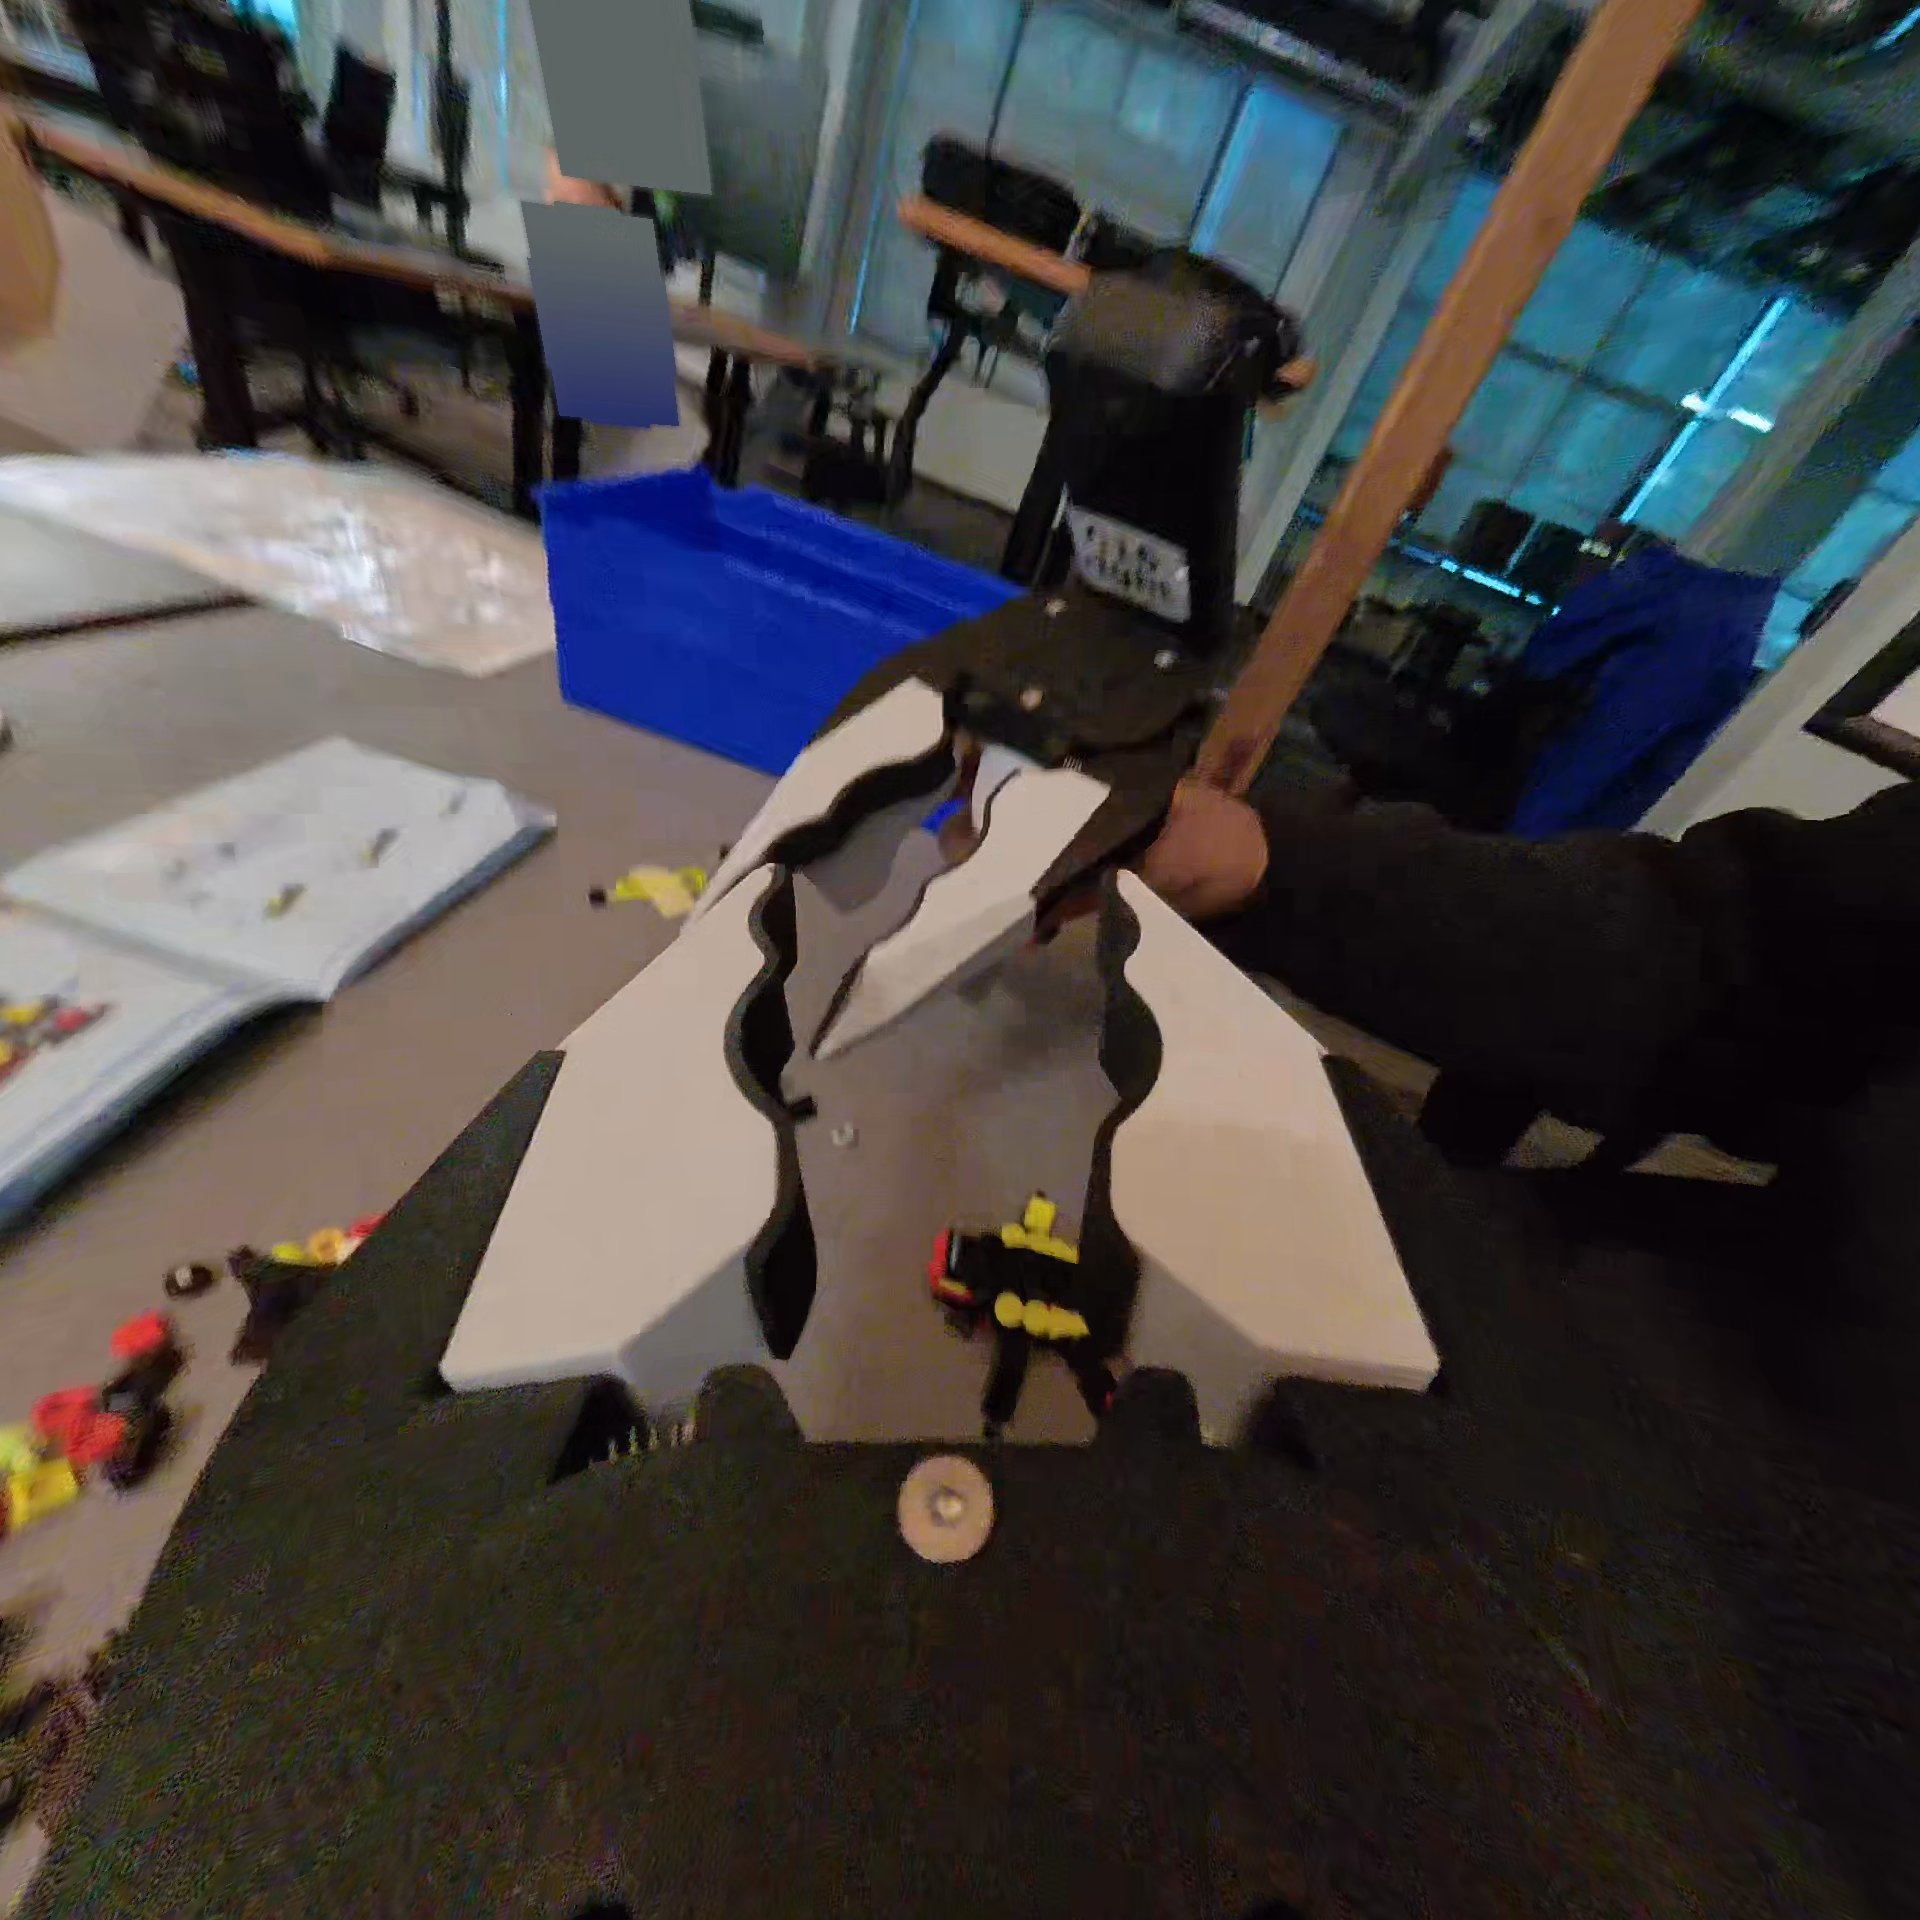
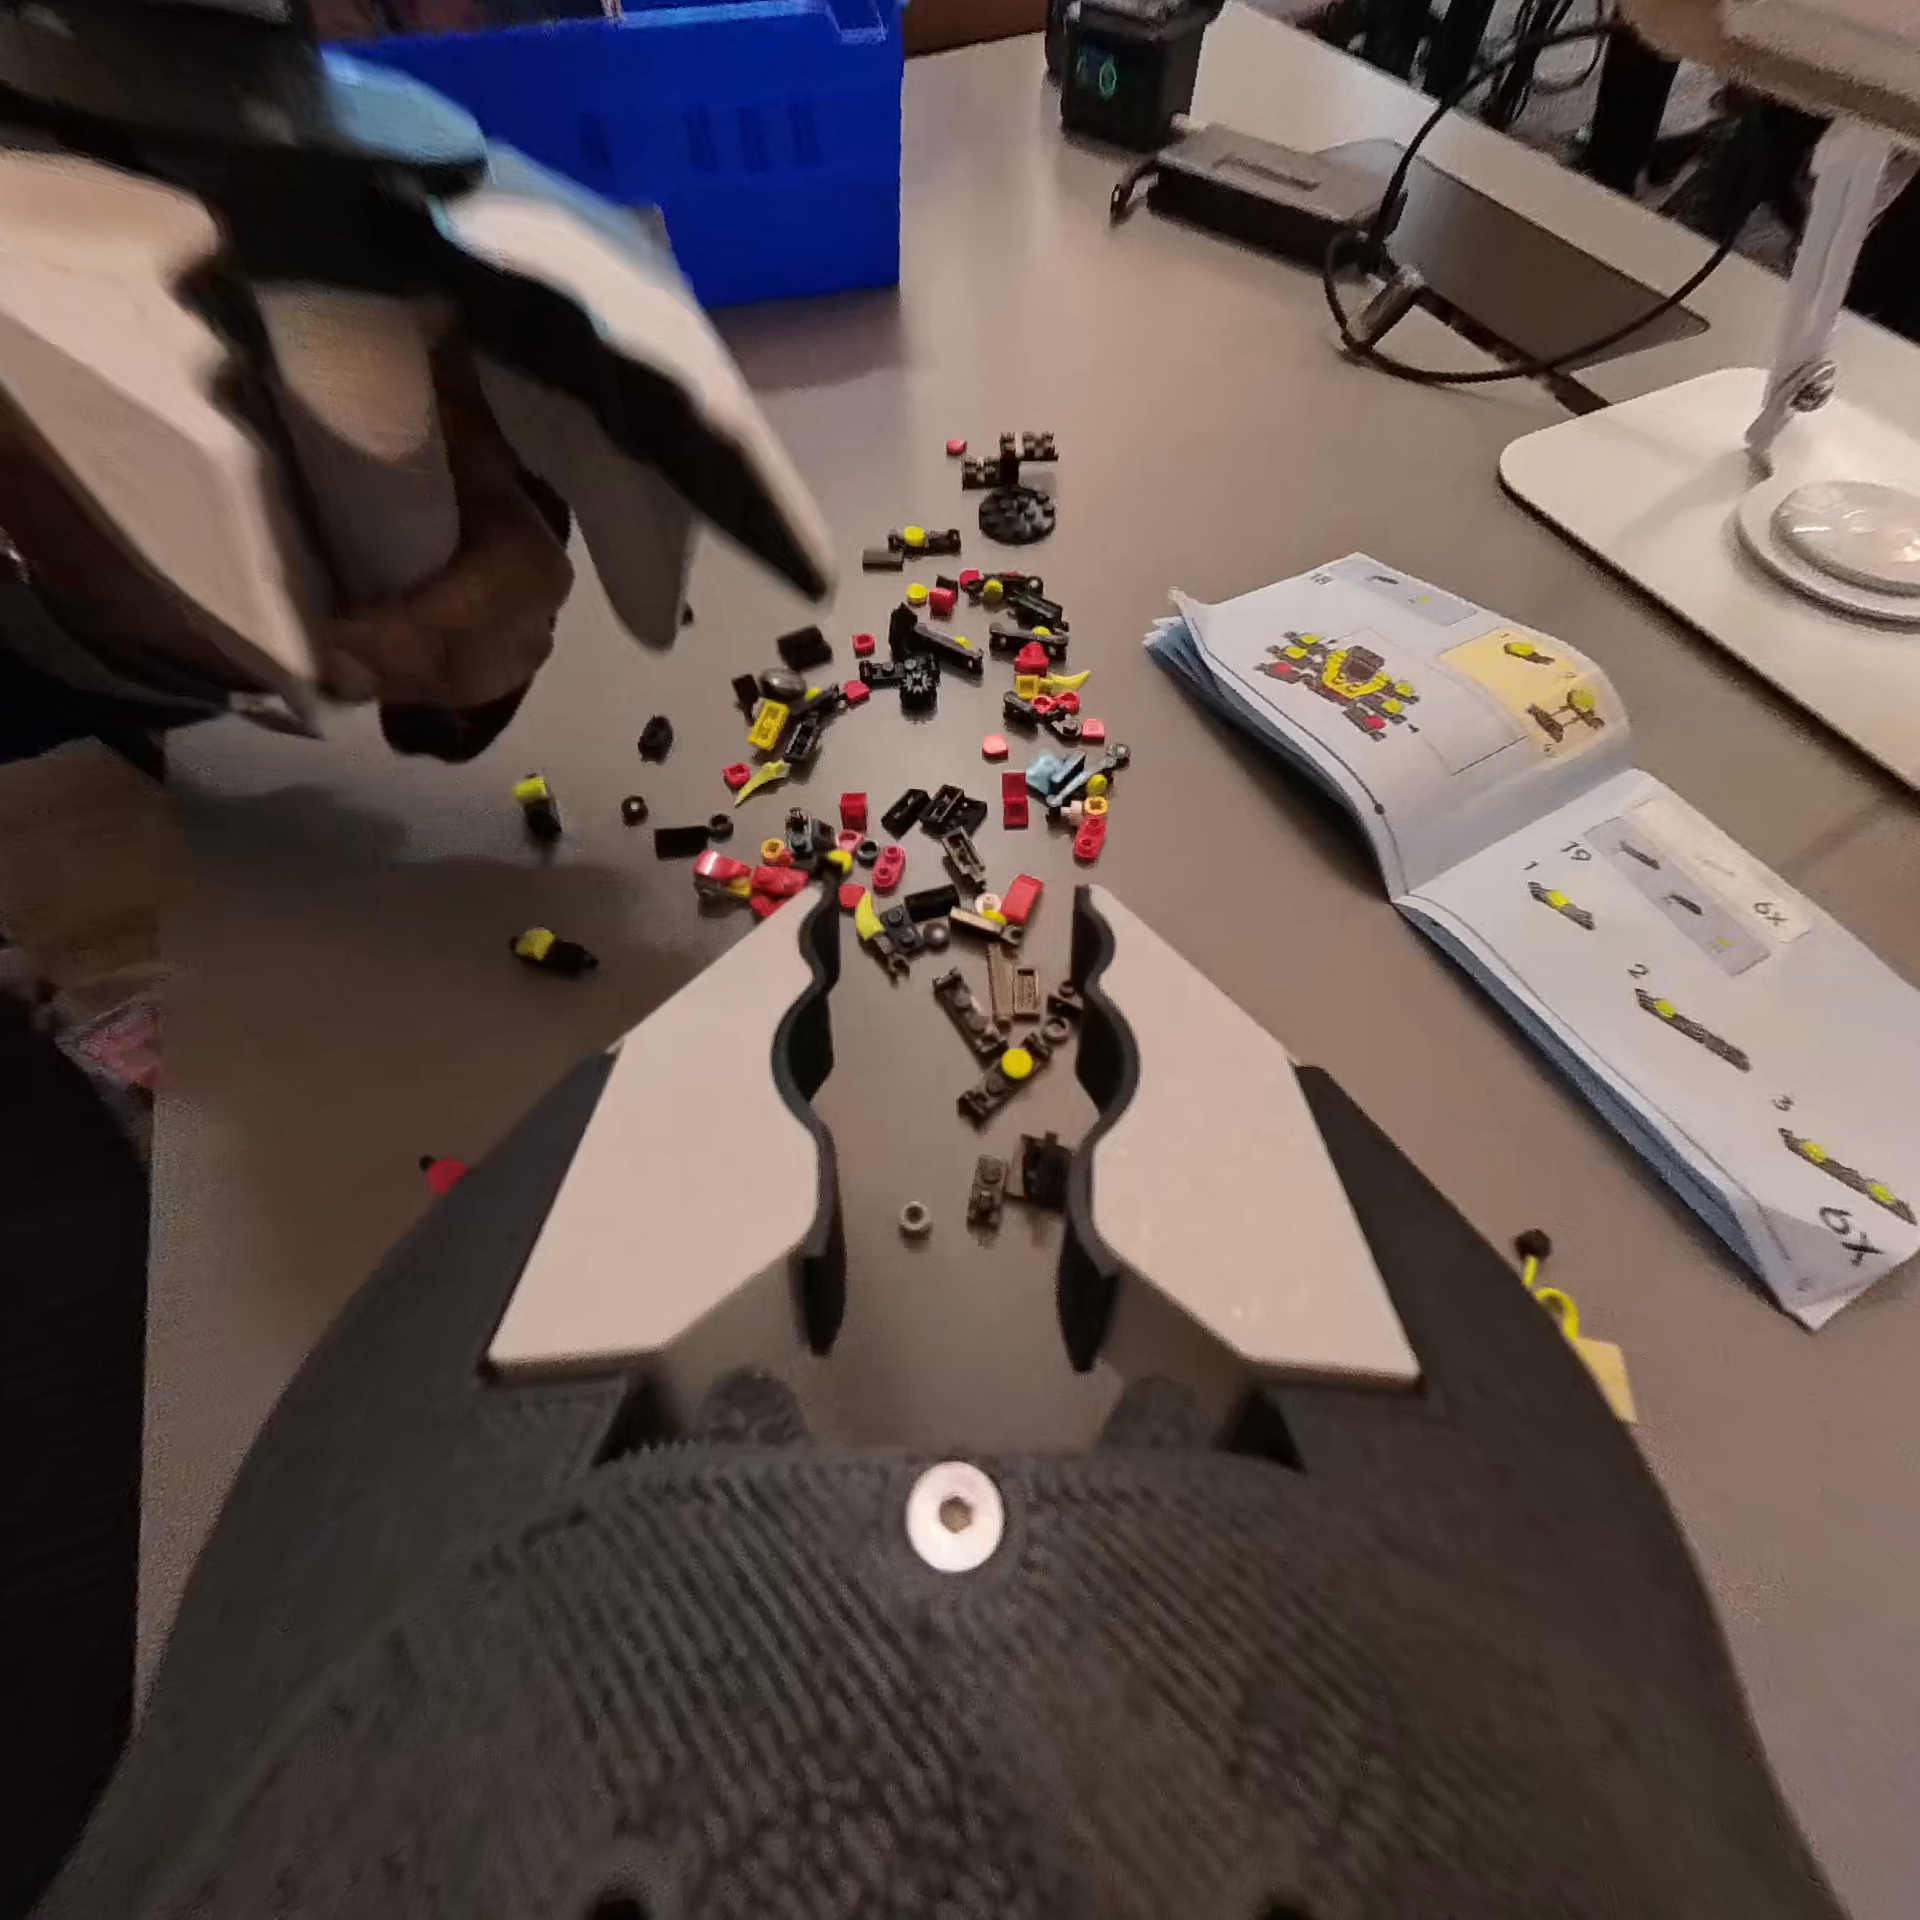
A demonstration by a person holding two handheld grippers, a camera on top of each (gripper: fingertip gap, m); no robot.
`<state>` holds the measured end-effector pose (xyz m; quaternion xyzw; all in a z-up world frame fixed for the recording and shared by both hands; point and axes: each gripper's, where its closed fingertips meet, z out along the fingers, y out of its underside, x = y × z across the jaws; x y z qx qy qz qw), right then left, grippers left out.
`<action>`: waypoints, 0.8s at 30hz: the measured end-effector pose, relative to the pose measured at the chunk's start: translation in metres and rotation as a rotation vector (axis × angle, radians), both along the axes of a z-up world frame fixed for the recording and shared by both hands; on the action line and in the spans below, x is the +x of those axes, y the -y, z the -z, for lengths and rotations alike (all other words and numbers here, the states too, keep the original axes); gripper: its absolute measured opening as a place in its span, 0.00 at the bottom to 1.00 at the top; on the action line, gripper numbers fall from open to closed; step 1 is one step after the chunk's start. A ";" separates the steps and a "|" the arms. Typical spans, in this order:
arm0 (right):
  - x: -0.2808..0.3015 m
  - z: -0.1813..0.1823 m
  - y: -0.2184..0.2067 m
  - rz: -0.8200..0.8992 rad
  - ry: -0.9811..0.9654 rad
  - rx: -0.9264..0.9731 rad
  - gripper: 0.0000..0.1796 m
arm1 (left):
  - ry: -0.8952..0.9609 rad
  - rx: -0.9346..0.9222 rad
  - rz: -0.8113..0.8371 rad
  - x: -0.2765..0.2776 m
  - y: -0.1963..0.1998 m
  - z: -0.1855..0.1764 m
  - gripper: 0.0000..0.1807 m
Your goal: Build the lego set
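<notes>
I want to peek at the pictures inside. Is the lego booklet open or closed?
Open. The booklet lies flat on the table with two pages spread, beside the loose lego pieces.

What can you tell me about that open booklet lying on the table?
The booklet is a thin, pale blue paper instruction manual, lying open and flat on the grey table, with its pages bowing slightly at the spine. Its pages show drawings of black, yellow and red builds in numbered steps. It sits to the right of the scattered lego pieces, apart from them, near a white stand base. Nothing rests on it and neither gripper touches it.
</notes>
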<state>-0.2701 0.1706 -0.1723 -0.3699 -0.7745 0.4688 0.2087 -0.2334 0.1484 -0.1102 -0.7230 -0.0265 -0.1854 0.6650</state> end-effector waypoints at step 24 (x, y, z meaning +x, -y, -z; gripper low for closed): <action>0.047 -0.012 -0.047 0.090 -0.127 0.026 0.12 | -0.224 0.223 -0.062 -0.019 -0.022 -0.041 0.15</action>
